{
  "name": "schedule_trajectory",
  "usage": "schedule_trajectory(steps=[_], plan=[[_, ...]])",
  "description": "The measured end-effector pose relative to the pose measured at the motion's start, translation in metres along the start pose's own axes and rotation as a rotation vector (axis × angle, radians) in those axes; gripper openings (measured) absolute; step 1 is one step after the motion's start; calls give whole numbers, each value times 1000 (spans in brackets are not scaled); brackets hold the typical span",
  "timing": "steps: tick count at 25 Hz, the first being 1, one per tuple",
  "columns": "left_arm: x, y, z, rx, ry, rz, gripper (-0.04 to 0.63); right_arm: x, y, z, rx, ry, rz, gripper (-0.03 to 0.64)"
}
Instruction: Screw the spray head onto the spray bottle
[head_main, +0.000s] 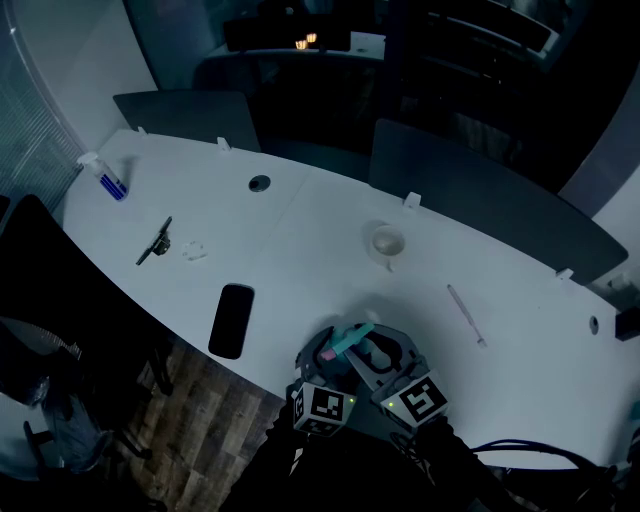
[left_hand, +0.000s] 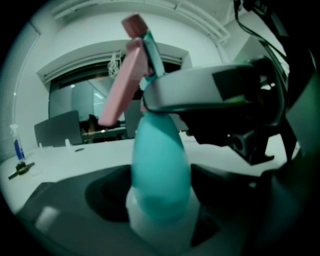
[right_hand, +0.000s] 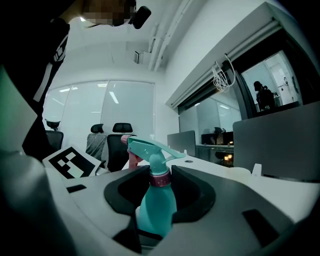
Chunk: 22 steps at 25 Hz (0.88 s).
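While upright, spray bottle (right_hand: 157, 212), head (right_hand: 150, 148) topmost

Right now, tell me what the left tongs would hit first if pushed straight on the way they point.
The teal spray bottle: it stands gripped between the left tongs, so there is no free travel. Just above, the right tongs clamp the spray head at its collar.
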<state>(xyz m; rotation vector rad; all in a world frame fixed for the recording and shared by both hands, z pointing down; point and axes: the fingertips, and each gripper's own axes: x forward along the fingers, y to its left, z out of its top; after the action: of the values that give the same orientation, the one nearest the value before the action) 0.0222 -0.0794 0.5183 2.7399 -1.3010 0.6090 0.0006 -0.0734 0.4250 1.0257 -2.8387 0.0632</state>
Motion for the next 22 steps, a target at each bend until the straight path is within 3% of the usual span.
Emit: schedule_trajectory(steps=[6, 14, 22], plan=[[0, -2, 1, -2, -5, -6, 374, -4, -1, -5, -19, 23, -10, 138], [3, 0, 1, -5, -4, -4, 373, 0, -7, -2, 63, -16, -23, 140], [4, -2, 1, -3, -3, -8, 373, -1, -3, -4, -83, 22, -27, 142]])
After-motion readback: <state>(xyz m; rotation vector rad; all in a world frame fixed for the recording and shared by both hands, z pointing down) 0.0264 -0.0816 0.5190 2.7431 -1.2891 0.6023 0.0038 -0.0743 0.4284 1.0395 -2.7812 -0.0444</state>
